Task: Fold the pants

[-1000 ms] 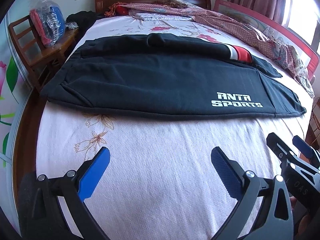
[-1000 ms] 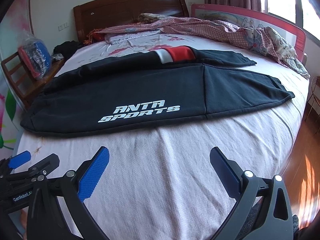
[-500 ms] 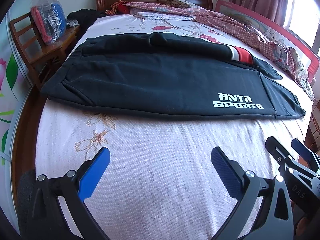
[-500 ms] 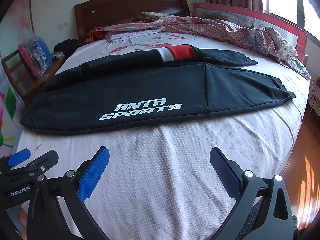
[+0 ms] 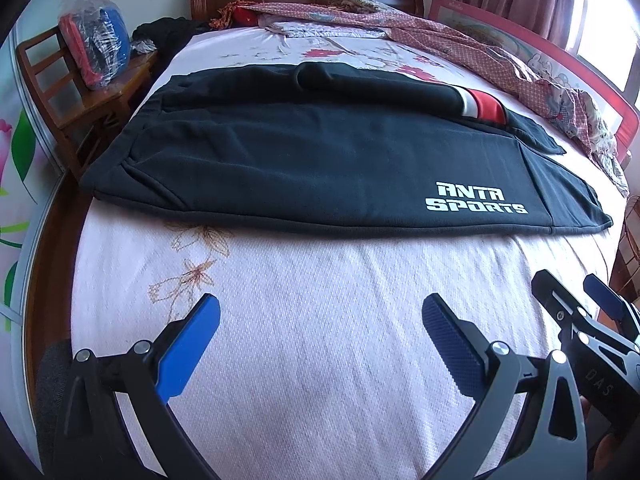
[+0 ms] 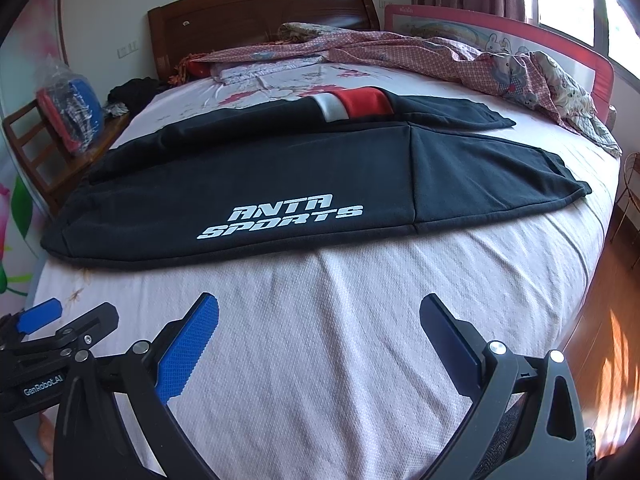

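Note:
Black pants [image 5: 312,160] [image 6: 280,176] with white "ANTA SPORTS" lettering lie flat across the bed, waist to the left, leg ends to the right. The far leg carries a grey and red band [image 6: 352,106]. My left gripper [image 5: 320,320] hovers open over the pink sheet, well short of the pants' near edge. My right gripper [image 6: 319,320] is open too, beside it and just as far back; it also shows at the right edge of the left wrist view [image 5: 576,300]. Neither holds anything.
The bed [image 5: 320,360] has a pink sheet, a wooden headboard [image 6: 260,8] and a red side rail [image 6: 500,32]. A rumpled checked quilt [image 6: 460,60] lies at the back right. A wooden chair [image 5: 76,92] with a plastic-wrapped bundle stands at the left.
Both grippers have edged slightly forward toward the pants, both still open. The pants have not moved.

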`<action>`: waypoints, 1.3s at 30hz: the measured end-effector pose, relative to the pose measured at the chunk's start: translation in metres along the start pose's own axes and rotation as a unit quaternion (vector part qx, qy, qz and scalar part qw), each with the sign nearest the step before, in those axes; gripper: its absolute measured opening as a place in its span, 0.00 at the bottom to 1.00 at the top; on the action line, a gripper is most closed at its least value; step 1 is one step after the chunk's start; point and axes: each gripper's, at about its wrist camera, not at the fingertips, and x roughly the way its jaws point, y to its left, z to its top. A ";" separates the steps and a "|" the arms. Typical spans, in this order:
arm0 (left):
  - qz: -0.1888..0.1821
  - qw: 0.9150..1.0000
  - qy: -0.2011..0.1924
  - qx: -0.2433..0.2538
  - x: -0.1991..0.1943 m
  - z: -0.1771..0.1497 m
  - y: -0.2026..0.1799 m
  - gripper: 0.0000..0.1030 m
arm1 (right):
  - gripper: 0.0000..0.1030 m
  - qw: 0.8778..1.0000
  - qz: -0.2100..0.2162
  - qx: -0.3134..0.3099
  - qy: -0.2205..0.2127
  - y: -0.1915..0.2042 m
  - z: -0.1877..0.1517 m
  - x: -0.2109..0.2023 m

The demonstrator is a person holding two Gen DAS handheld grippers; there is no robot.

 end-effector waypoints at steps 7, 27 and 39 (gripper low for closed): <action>-0.001 1.000 0.006 -0.002 0.002 0.002 0.003 0.98 | 0.97 1.000 -0.001 0.000 0.002 0.000 -0.001 0.000; -0.352 0.800 0.145 -0.463 0.084 0.029 0.157 0.98 | 0.97 1.000 -0.012 -0.013 0.017 0.006 -0.004 0.005; -0.283 0.785 0.141 -0.533 0.094 0.048 0.151 0.98 | 0.97 0.999 -0.008 -0.024 0.027 0.012 -0.006 0.010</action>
